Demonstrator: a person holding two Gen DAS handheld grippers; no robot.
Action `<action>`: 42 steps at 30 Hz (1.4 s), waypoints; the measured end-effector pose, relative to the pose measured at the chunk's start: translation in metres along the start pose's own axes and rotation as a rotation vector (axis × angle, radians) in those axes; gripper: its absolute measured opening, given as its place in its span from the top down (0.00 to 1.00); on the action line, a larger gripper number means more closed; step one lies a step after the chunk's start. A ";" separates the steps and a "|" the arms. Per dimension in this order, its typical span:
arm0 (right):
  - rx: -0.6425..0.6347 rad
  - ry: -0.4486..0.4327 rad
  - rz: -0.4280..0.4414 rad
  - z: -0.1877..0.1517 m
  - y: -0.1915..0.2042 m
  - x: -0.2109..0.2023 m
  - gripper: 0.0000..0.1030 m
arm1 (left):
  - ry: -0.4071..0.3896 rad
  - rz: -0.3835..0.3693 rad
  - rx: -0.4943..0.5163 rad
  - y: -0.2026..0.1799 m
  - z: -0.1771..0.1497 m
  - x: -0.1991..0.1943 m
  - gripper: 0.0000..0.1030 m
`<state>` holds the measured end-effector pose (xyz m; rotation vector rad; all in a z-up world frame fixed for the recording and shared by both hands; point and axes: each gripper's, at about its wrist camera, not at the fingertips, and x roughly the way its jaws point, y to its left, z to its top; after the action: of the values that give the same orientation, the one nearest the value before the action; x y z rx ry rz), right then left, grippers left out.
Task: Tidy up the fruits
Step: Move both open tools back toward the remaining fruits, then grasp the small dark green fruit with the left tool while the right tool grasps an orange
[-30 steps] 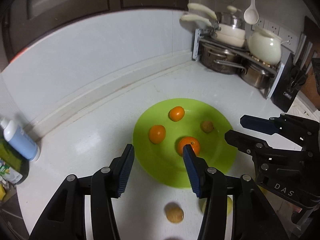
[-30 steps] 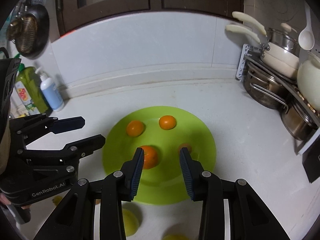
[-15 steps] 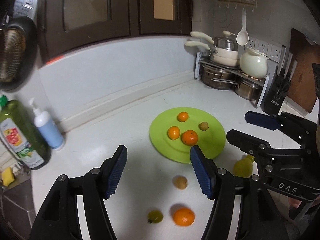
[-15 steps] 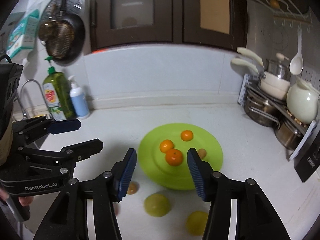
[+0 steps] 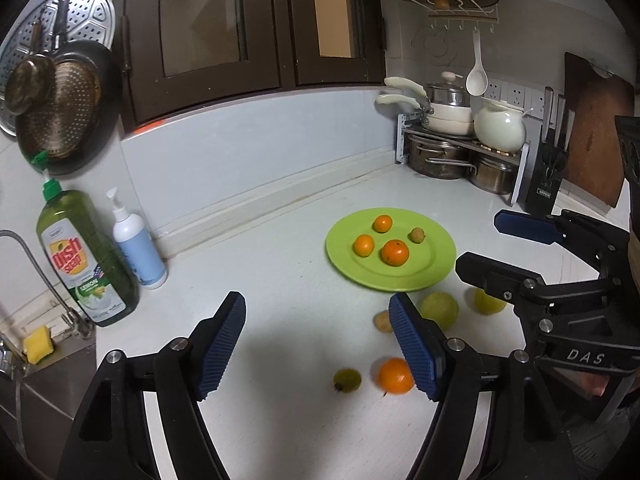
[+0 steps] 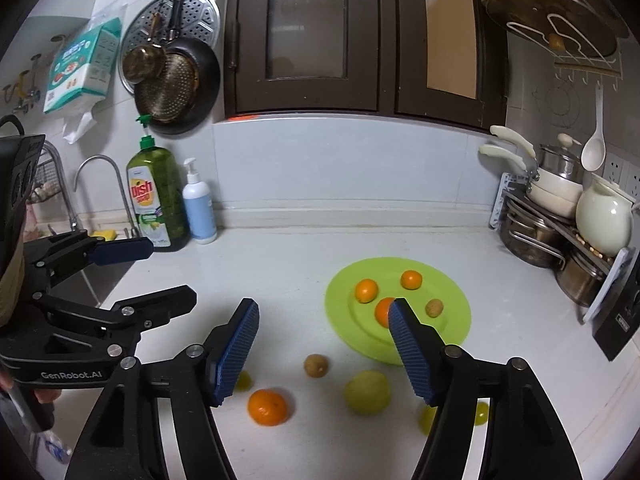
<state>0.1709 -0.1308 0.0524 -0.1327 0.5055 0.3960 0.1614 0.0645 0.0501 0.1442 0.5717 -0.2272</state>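
Counter (image 5: 280, 272): white and smooth; loose fruit may roll on it.
Plate (image 5: 436, 268): green, already holds three small oranges and one brown fruit.
Left tongs (image 5: 318, 344): apart, empty, above the counter.
Right tongs (image 6: 322, 350): apart, empty, above the loose fruit.
Green fruit (image 6: 367, 393): largest loose piece, just beside the plate; likely firm and heavier, so grip across its middle.
Orange (image 6: 267, 407): on the counter; round, light, probably slightly soft, so squeeze gently at its widest part.
Brown fruit (image 6: 316, 365): small, near the plate rim; likely to slip.
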 end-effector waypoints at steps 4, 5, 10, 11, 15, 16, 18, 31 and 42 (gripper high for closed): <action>0.003 0.006 0.001 -0.010 0.008 -0.001 0.34 | -0.007 0.021 0.032 0.003 -0.014 -0.007 0.25; 0.001 0.009 0.001 -0.011 0.010 0.000 0.34 | -0.009 0.023 0.037 0.003 -0.016 -0.008 0.25; 0.000 0.030 0.002 -0.021 0.018 0.004 0.34 | -0.014 0.037 0.066 0.006 -0.031 -0.008 0.23; 0.002 0.036 0.004 -0.024 0.020 0.005 0.34 | -0.010 0.033 0.070 0.006 -0.033 -0.007 0.23; -0.005 0.060 0.007 -0.034 0.026 0.010 0.34 | 0.013 0.023 0.092 0.007 -0.044 -0.001 0.23; -0.005 0.067 0.009 -0.036 0.027 0.011 0.34 | 0.024 0.018 0.096 0.008 -0.047 0.002 0.23; -0.002 0.086 0.016 -0.042 0.029 0.016 0.34 | 0.037 0.005 0.101 0.009 -0.052 0.006 0.23; -0.005 0.217 0.029 -0.073 0.035 0.046 0.34 | 0.124 -0.076 0.205 0.002 -0.079 0.048 0.23; 0.020 0.324 0.064 -0.093 0.033 0.076 0.34 | 0.182 -0.165 0.237 0.000 -0.091 0.086 0.30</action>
<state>0.1774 -0.0955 -0.0666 -0.1623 0.8342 0.4345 0.1849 0.0675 -0.0731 0.3500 0.7383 -0.4456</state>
